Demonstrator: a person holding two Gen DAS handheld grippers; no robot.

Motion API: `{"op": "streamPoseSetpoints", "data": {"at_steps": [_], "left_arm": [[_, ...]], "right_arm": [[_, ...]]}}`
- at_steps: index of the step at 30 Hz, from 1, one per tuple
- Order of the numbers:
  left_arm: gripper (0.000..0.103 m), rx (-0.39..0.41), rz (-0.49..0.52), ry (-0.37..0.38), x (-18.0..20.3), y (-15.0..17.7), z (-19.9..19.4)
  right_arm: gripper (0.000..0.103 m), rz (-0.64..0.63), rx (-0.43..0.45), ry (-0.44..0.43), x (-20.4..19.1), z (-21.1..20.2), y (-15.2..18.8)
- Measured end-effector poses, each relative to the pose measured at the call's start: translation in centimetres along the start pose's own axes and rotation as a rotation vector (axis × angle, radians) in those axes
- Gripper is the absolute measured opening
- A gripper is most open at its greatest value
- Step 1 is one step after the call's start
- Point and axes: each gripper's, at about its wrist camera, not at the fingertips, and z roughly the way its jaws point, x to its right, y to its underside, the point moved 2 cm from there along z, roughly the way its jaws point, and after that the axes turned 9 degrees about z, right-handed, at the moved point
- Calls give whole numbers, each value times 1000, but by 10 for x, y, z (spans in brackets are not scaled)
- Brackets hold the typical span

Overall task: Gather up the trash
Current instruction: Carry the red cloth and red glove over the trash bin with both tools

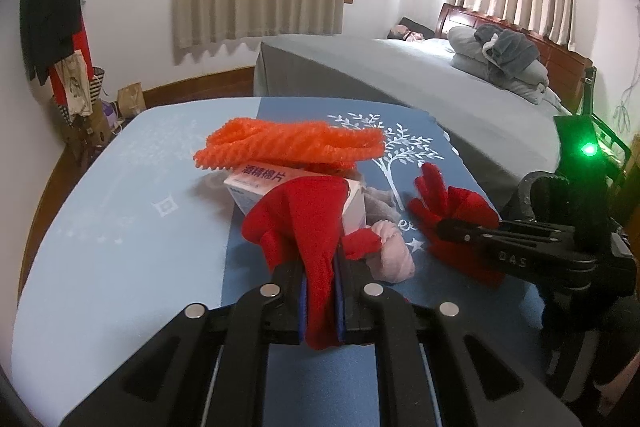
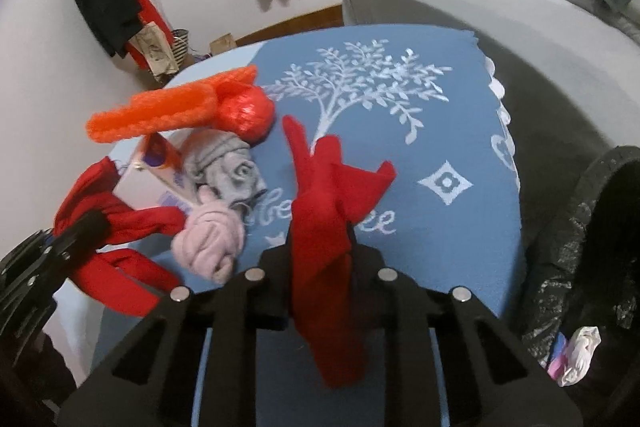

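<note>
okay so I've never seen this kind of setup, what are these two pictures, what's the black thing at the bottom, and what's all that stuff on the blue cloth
There is no robot here. A person holds a two-finger tool in each hand, and a wide-angle camera on each tool looks forward along its fingers. The black shape at the bottom of each picture is that tool.

One picture is from the left gripper, shut on a red glove. The other is from the right gripper, shut on a second red glove.

On the blue tablecloth lie an orange foam net, a small white box, a pink rolled cloth, a grey cloth and a red ball. A bin lined with a black bag stands on the right.
</note>
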Motion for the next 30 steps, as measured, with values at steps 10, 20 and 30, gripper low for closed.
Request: {"op": "streamPoseSetpoints", "data": {"at_steps": [10, 20, 30], "left_arm": [[10, 62, 18, 40, 17, -15, -25], [10, 142, 70, 125, 60, -40, -50], [10, 164, 137, 228, 118, -62, -42]], "right_arm": [[18, -12, 141, -16, -4, -76, -7], [18, 7, 234, 16, 16, -139, -3], [18, 75, 308, 110, 68, -183, 6]]}}
